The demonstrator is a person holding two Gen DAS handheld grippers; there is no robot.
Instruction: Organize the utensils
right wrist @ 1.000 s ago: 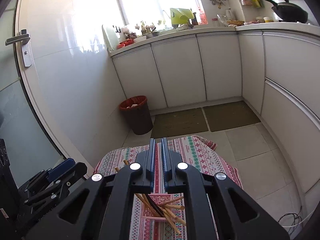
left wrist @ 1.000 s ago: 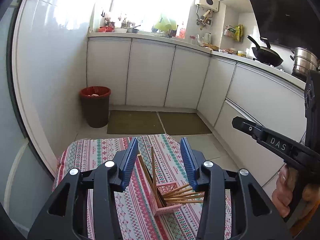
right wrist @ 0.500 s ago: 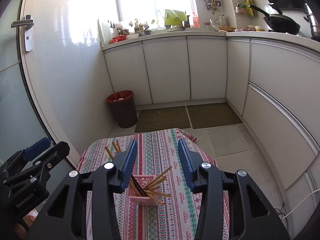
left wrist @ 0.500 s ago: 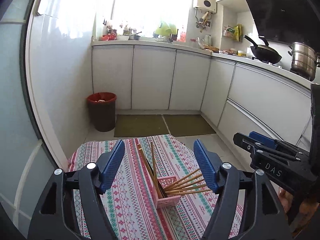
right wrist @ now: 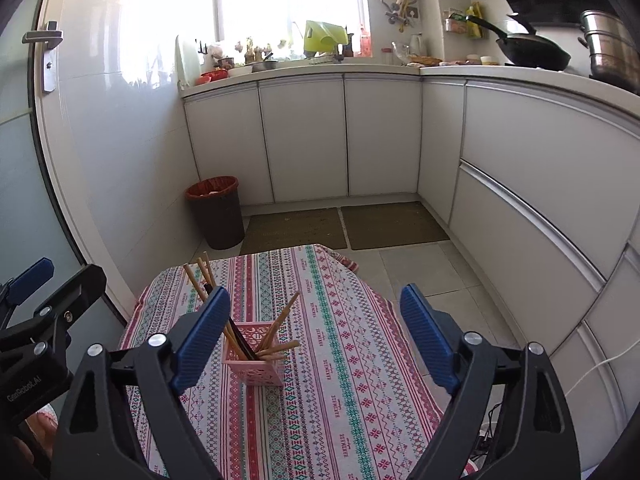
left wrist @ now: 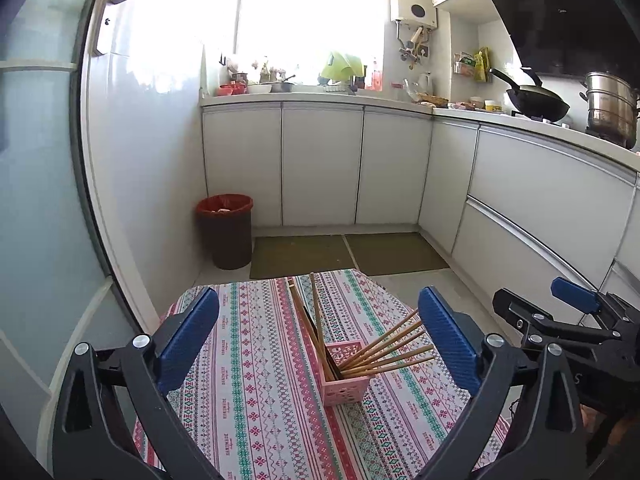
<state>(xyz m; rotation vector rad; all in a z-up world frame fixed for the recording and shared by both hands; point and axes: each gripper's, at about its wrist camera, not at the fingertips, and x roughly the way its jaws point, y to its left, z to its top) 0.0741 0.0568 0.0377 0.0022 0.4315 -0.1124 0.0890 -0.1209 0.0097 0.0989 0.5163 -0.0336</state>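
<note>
A pink lattice holder (left wrist: 346, 385) (right wrist: 254, 372) stands upright on the patterned tablecloth (left wrist: 256, 344) (right wrist: 344, 344). Several wooden chopsticks (left wrist: 384, 354) (right wrist: 276, 330) and a dark one stand in it, fanned out left and right. My left gripper (left wrist: 318, 336) is wide open and empty, held above and behind the holder. My right gripper (right wrist: 314, 334) is also wide open and empty, above the holder. Each gripper shows at the other view's edge, the right one in the left wrist view (left wrist: 560, 320) and the left one in the right wrist view (right wrist: 48, 304).
A red-lined waste bin (left wrist: 225, 230) (right wrist: 215, 212) stands on the floor by the white cabinets (left wrist: 320, 164). Two floor mats (left wrist: 344, 254) lie beyond the table. A wok (left wrist: 536, 102) and steel pot (left wrist: 610, 108) sit on the counter at right.
Both grippers have opened wide, the right one from shut, and pulled up and back from the holder. The chopsticks stay in the holder.
</note>
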